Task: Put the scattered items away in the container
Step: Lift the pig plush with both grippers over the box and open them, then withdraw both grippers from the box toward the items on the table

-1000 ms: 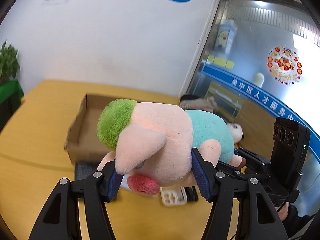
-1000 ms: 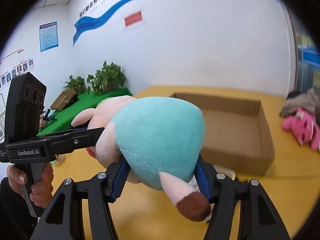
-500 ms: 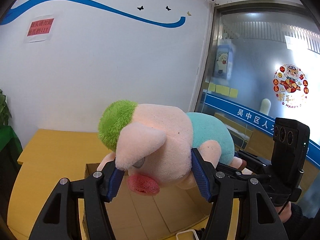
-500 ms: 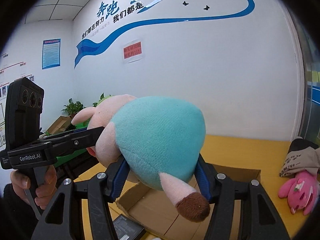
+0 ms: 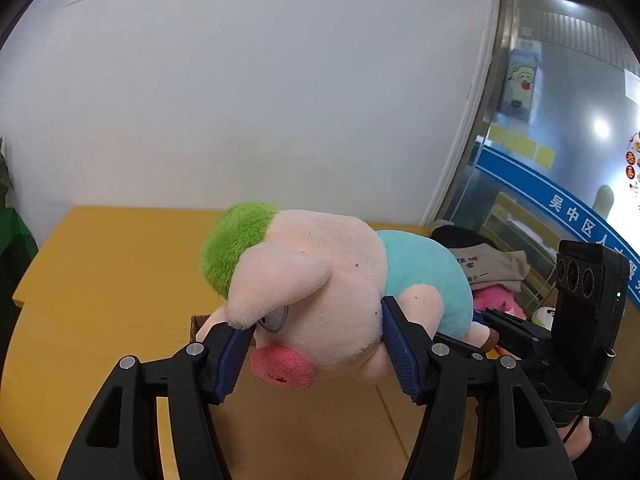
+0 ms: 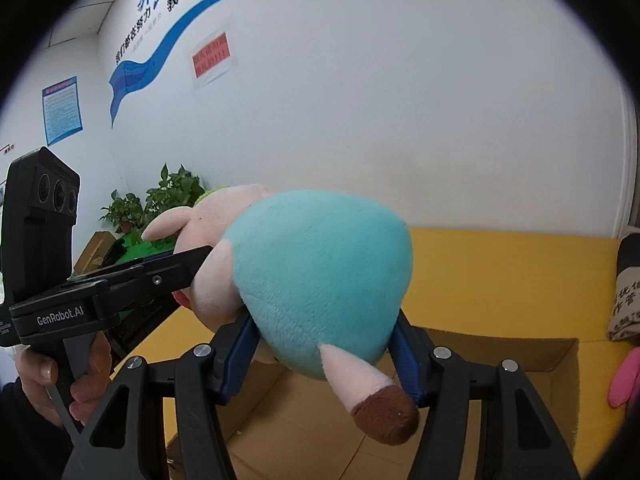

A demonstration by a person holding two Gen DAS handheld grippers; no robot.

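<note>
Both claws have tipped back down since half a second ago: the counter (image 5: 104, 280) fills more of the left wrist view now, and the wall banner has slid up toward the top. The left claw (image 5: 316, 344) pinches the plush pig (image 5: 320, 292) at the head, blue pads pressed into each cheek, green tuft pointing left. The right claw (image 6: 324, 356) clamps the same pig (image 6: 320, 264) around its teal body, one brown-tipped leg dangling toward the lens. The toy hangs in the air between the two, over the open cardboard box (image 6: 552, 364).

From the right wrist view, the box's far wall and right corner stand just behind and below the pig, its brown floor showing bare under the dangling leg. In the left wrist view only a sliver of box edge (image 5: 195, 322) peeks out beside the left pad. Right of the box lie a pink plush toy (image 6: 626, 376) and a folded beige cloth (image 5: 492, 264), near its wall but outside it. Potted plants (image 6: 168, 200) sit well off at the far left.
</note>
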